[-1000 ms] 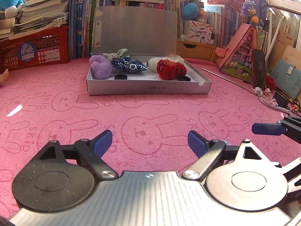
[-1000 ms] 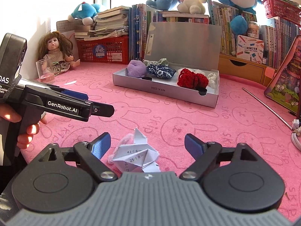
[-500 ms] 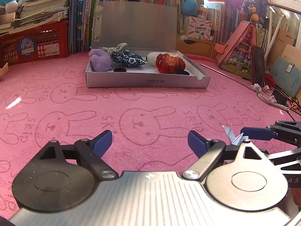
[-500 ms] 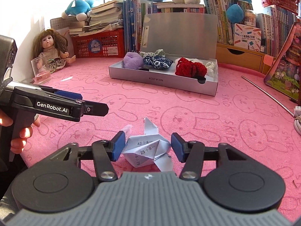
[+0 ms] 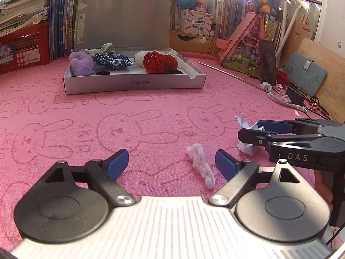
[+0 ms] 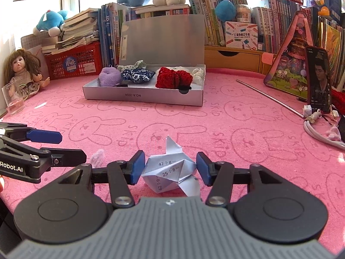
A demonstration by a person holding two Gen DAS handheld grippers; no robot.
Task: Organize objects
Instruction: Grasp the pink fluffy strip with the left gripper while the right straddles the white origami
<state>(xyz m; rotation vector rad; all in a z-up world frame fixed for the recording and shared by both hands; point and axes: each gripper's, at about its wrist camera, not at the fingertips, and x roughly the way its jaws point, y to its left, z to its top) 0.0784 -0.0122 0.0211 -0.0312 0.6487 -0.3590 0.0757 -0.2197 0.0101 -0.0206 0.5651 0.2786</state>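
Since a second ago, both hand-held grippers are sitting lower over the pink bench (image 5: 151, 108), and the right hand-held gripper (image 6: 168, 168) is now closing its jaws around the folded paper (image 6: 170, 172), which before was lying loose ahead of wide-spread fingers. One folded paper is lying between the two blue pads; the left pad looks to be touching its edge, while whether the right pad is pressing on it cannot be told. The paper is sitting on the bench near the front edge, its single pointed flap sticking up and away toward the box (image 6: 142, 95), with printed sums facing the camera.

The left hand-held gripper (image 5: 170, 164) is standing wide, holding nothing. One fuzzy white strip (image 5: 200, 166) is lying on the bench between its fingers, close to the right one, its long axis running from the upper left down toward the lower right in the left wrist view.

One open grey box is resting well beyond both, lid upright. Inside are showing one purple fluffy piece (image 5: 82, 65), one blue patterned pouch (image 5: 114, 60), one red crocheted piece (image 5: 160, 62) and two black discs (image 5: 103, 73).
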